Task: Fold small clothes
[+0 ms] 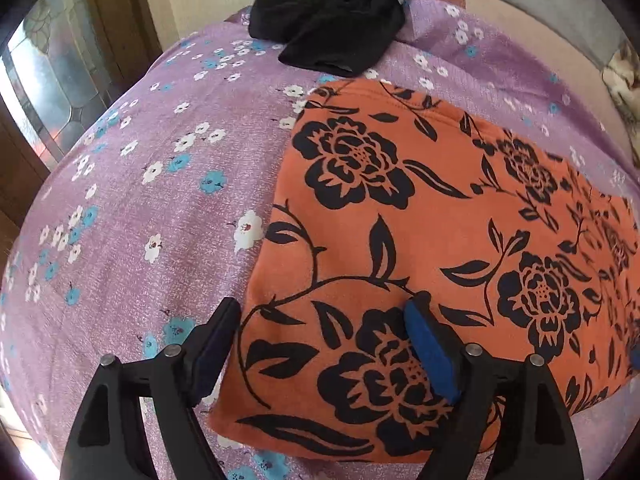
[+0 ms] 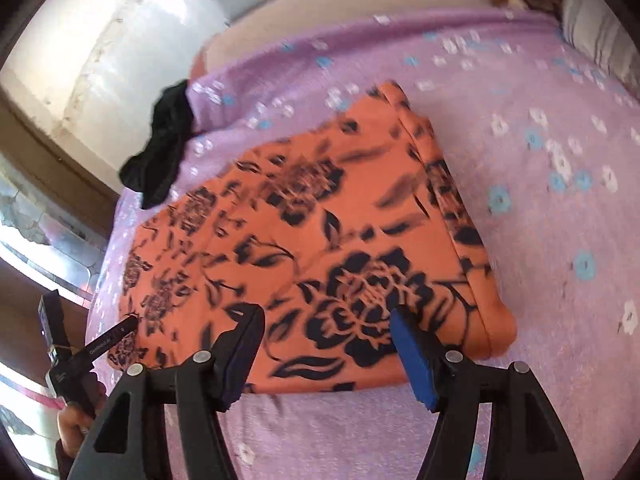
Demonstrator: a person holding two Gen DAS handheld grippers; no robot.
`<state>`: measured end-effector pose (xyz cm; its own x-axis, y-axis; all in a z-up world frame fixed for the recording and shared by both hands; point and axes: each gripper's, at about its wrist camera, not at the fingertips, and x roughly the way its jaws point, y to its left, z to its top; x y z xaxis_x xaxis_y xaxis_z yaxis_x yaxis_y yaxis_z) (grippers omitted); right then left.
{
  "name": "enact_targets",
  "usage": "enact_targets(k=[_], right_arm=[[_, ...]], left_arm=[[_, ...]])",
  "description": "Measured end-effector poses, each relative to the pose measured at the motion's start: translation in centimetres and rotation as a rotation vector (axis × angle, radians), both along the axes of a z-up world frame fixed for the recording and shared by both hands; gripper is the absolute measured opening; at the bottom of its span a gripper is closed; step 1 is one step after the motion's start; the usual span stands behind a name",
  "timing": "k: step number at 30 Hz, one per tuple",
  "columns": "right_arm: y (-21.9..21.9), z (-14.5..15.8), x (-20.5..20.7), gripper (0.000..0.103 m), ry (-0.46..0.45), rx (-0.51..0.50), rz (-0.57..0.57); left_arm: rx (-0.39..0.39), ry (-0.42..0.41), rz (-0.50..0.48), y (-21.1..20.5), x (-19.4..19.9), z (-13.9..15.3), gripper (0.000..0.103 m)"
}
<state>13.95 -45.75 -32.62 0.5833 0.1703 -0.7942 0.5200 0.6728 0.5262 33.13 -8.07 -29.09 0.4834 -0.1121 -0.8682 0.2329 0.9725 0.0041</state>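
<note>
An orange garment with black flower print [image 1: 420,232] lies folded flat in a rectangle on the purple flowered bedsheet [image 1: 140,200]. It also shows in the right wrist view [image 2: 320,240], blurred. My left gripper [image 1: 324,312] is open and empty, hovering over the garment's near left corner. My right gripper [image 2: 326,320] is open and empty above the garment's near edge. The left gripper body [image 2: 80,352] shows at the lower left of the right wrist view, held by a hand.
A crumpled black garment [image 1: 336,24] lies at the far edge of the bed, also in the right wrist view [image 2: 164,144]. A glazed door [image 1: 52,80] stands to the left. A pillow [image 2: 596,36] lies at the far right.
</note>
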Motion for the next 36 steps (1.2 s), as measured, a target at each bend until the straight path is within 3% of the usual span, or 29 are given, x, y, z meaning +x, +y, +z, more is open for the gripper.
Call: enact_targets(k=[2,8,12,14,16,19,22,27,30,32,36], right_arm=[[-0.3,0.6,-0.9,0.067,-0.040,0.019,-0.016],[0.0,4.0,-4.4,0.068,-0.114,-0.015,0.035],[-0.9,3.0,-7.0,0.068,-0.143,0.068,-0.006],[-1.2,1.7,-7.4,0.068,-0.138,0.095,-0.028],[-1.6,-0.1,-7.2,0.068,-0.117,0.153,-0.063],[-2.3,-1.9,-6.5,0.068,-0.123,0.250,-0.107],[-3.1,-2.2,-5.9,0.069,-0.172,0.291,-0.140],[-3.9,-2.8,-4.5,0.069,-0.218,0.318,-0.170],[-4.0,-2.7,-3.5,0.069,-0.243,0.316,-0.171],[-3.9,-2.5,-2.8,0.068,-0.267,0.301,-0.168],[-3.3,-2.6,-1.0,0.065,-0.263,0.243,-0.140]], left_arm=[[-0.047,0.041,0.018,1.5,-0.5,0.6,0.086],[-0.206,0.029,0.145,6.4,-4.5,2.6,0.086],[-0.404,0.112,0.148,7.5,-6.8,1.9,0.086],[-0.452,0.148,0.151,7.2,-7.4,1.1,0.086],[-0.468,0.189,0.138,6.5,-7.2,0.2,0.086],[-0.489,0.167,0.141,5.8,-6.6,0.2,0.086],[-0.556,0.165,0.177,5.9,-5.2,-0.3,0.086],[-0.603,0.098,0.217,5.7,-3.3,-0.3,0.084],[-0.613,0.057,0.198,5.1,-3.2,0.0,0.070],[-0.566,0.011,0.169,4.4,-3.1,0.6,0.043],[-0.501,-0.011,0.143,3.4,-2.9,0.4,0.042]])
